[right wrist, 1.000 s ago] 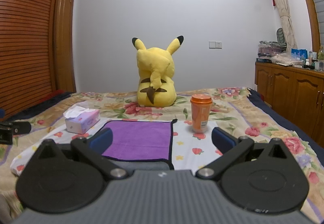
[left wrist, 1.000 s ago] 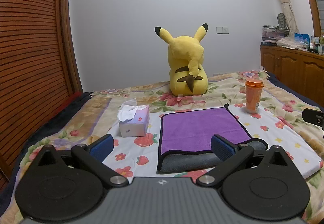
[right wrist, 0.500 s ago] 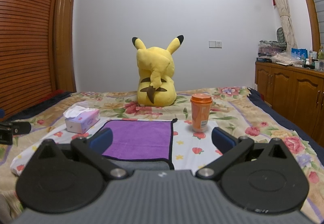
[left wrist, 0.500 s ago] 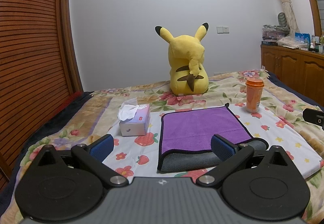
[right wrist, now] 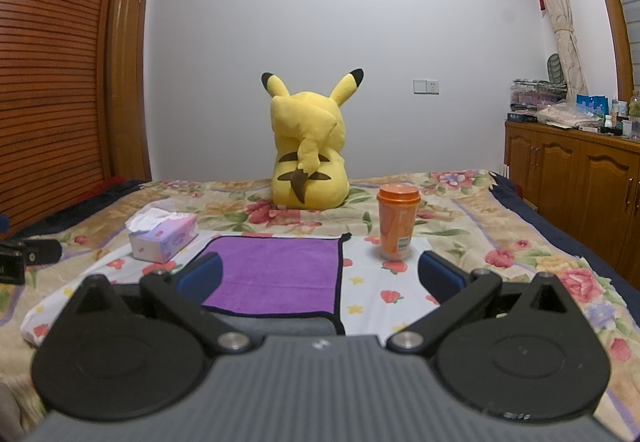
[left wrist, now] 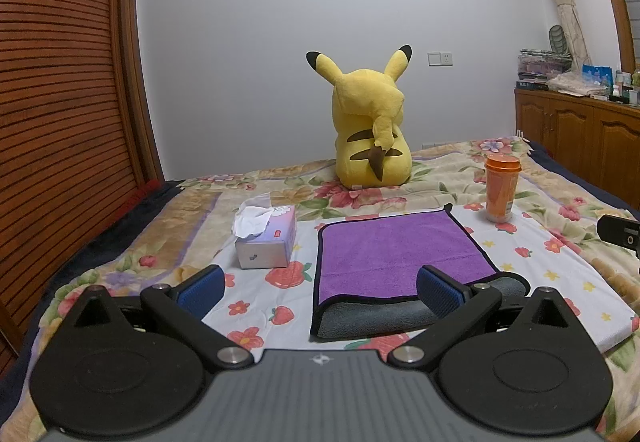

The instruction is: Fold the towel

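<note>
A purple towel with a black hem and grey underside lies folded on the floral bed sheet; its grey fold faces me. It also shows in the right wrist view. My left gripper is open and empty, held just short of the towel's near edge, its right pad over the near right corner. My right gripper is open and empty, held above the towel's near right part.
A tissue box stands left of the towel. An orange cup stands at its far right corner. A yellow plush toy sits behind. Wooden cabinets line the right wall, a slatted wardrobe the left.
Almost nothing; the left view has shifted very slightly. Both grippers stay open and the towel lies as before.
</note>
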Tool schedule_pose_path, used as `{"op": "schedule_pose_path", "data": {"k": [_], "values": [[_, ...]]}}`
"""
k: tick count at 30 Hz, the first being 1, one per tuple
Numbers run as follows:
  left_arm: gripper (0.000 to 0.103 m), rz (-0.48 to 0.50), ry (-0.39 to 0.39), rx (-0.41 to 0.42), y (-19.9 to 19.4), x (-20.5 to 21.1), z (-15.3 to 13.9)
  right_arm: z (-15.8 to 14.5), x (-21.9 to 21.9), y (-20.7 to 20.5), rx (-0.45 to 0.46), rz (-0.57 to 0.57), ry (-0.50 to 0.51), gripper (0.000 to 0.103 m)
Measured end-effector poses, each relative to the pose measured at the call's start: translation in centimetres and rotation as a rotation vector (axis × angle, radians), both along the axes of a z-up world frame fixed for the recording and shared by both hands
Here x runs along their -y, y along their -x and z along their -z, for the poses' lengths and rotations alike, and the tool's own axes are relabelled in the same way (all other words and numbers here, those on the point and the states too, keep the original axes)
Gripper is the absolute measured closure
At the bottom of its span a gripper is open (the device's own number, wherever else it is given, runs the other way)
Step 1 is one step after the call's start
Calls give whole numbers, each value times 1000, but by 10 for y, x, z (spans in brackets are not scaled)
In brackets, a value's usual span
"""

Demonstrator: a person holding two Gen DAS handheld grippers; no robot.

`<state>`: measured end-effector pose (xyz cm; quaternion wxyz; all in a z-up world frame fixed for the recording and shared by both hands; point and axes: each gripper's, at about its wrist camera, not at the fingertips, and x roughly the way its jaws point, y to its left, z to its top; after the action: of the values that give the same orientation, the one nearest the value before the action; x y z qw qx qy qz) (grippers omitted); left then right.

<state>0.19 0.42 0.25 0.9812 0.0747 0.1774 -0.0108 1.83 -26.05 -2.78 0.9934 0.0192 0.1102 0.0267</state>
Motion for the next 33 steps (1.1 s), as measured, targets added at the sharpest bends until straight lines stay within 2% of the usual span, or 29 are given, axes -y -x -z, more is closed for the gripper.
{"op": "schedule_pose_path", "data": {"k": [27,33], "values": [[4,1,0,-6,0,-2,4,0,0,0,-2,0,-1,0],[4,6,-14,-38,-3,1,12,-2,-3,0,-6,-3,1,0]]}}
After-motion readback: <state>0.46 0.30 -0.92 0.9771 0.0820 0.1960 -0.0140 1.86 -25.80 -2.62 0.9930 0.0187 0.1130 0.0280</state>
